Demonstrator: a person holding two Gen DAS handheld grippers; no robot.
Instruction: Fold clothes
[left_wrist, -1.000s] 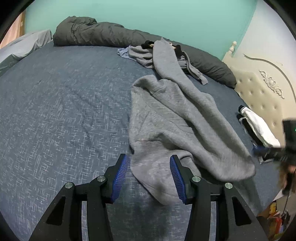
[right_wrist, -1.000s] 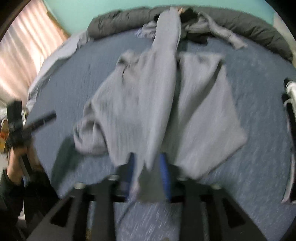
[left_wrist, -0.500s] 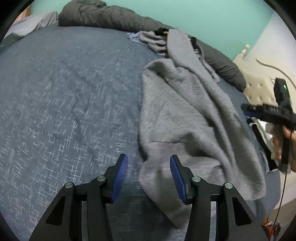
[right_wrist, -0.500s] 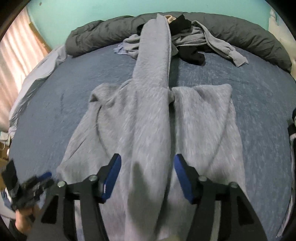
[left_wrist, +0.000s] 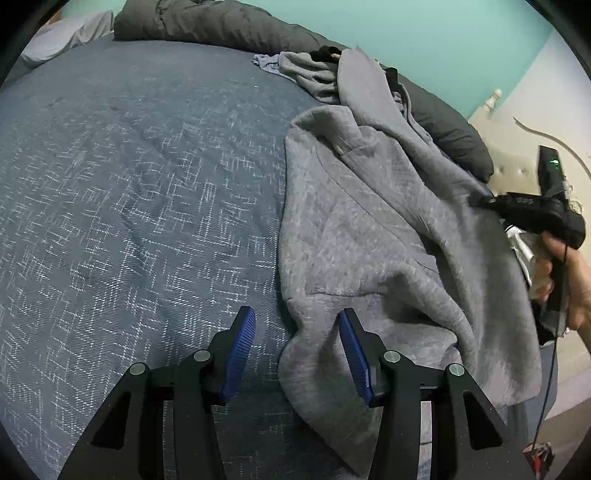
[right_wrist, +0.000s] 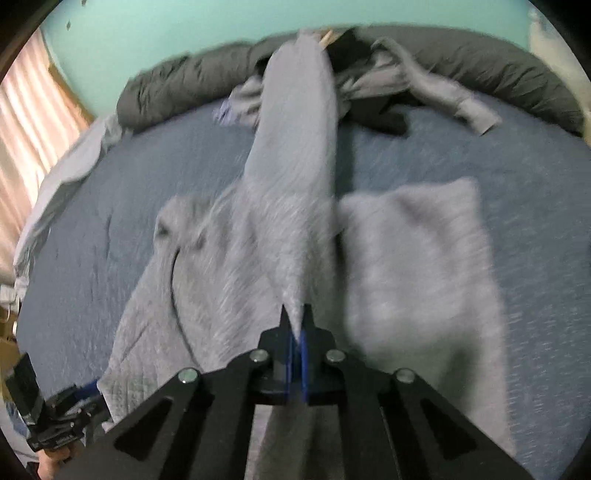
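Observation:
A grey sweatshirt (left_wrist: 373, 229) lies spread and rumpled on the blue bedcover (left_wrist: 129, 206). My left gripper (left_wrist: 297, 350) is open, low over the bed, with the garment's near edge between its blue pads. In the right wrist view my right gripper (right_wrist: 295, 328) is shut on a fold of the grey sweatshirt (right_wrist: 295, 221), whose long sleeve runs straight away toward the far clothes pile. The right gripper also shows in the left wrist view (left_wrist: 480, 201), held in a hand at the right. The left gripper shows small at the lower left of the right wrist view (right_wrist: 86, 389).
A pile of other clothes (right_wrist: 376, 81) lies at the far side of the bed, against a dark grey duvet roll (left_wrist: 229, 26). A cream headboard (left_wrist: 517, 162) stands at the right. A curtain (right_wrist: 33, 122) hangs at the left.
My right gripper has shut on the sweatshirt; half a second ago it was open over it. The left gripper has shifted slightly along the garment's left edge and stays open.

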